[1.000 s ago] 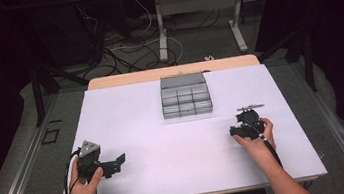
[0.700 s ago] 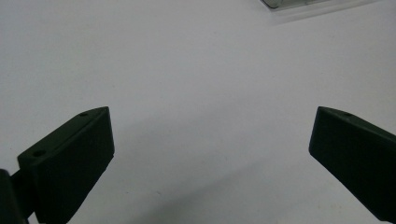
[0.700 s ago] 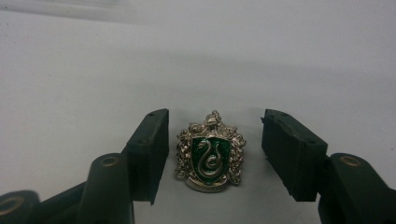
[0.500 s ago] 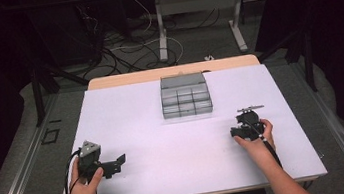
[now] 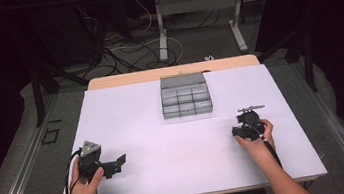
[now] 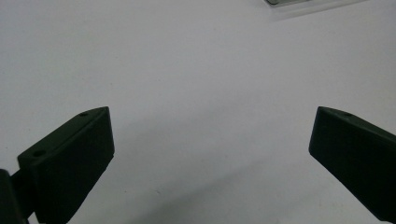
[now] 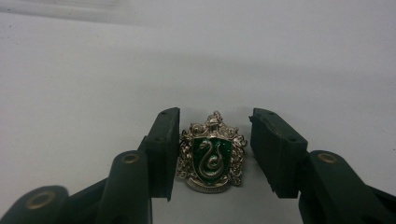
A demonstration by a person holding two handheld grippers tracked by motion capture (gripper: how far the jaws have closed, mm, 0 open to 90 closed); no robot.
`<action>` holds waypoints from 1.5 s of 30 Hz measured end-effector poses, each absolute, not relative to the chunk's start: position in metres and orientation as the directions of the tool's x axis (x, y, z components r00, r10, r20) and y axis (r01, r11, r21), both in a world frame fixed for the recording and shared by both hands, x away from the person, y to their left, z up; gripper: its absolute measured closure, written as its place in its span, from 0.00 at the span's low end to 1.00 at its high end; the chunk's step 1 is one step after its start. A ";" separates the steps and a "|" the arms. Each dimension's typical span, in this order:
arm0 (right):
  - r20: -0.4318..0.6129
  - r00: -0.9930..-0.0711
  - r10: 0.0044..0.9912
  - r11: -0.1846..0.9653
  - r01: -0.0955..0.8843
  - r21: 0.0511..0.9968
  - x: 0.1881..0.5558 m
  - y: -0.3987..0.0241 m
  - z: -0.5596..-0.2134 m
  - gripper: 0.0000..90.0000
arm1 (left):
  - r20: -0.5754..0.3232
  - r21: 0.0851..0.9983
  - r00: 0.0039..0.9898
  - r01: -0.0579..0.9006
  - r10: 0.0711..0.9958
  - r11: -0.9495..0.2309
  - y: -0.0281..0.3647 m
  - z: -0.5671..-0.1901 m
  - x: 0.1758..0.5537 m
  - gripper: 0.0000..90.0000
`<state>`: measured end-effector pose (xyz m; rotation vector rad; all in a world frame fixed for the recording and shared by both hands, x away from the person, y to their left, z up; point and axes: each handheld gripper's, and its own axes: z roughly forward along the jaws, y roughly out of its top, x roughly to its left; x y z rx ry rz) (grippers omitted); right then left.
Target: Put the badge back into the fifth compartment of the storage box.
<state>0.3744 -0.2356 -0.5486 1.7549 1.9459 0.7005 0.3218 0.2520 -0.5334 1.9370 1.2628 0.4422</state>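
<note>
Right gripper (image 7: 212,154) was open around a small silver and green badge (image 7: 211,156) lying flat between its jaws, while left gripper (image 6: 210,154) was wide open and empty, and I think the thin badge could slip out if squeezed crookedly.

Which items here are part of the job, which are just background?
Likely in play:
- right gripper, jaws either side of the green snake-crest badge
- clear compartment box
- left gripper, open over bare table

Background:
- floor cables
- far desk legs
</note>
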 end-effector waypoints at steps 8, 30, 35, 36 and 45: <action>0.023 -0.110 0.994 0.072 0.779 0.623 0.375 -0.236 -0.548 0.63 | -0.114 0.744 0.456 0.628 0.883 -0.228 0.254 -0.533 0.322 0.00; 0.018 -0.123 0.992 0.083 0.766 0.638 0.376 -0.239 -0.539 0.63 | -0.115 0.741 0.456 0.631 0.882 -0.230 0.252 -0.535 0.322 0.00; 0.021 -0.131 0.991 0.087 0.763 0.641 0.377 -0.238 -0.532 0.63 | -0.115 0.744 0.454 0.629 0.884 -0.225 0.251 -0.536 0.323 0.00; 0.024 -0.133 0.991 0.086 0.759 0.645 0.378 -0.238 -0.528 0.63 | -0.118 0.742 0.453 0.632 0.884 -0.224 0.251 -0.536 0.323 0.00; 0.028 -0.158 0.987 0.102 0.753 0.650 0.381 -0.236 -0.511 0.63 | -0.126 0.746 0.448 0.631 0.885 -0.213 0.250 -0.536 0.323 0.00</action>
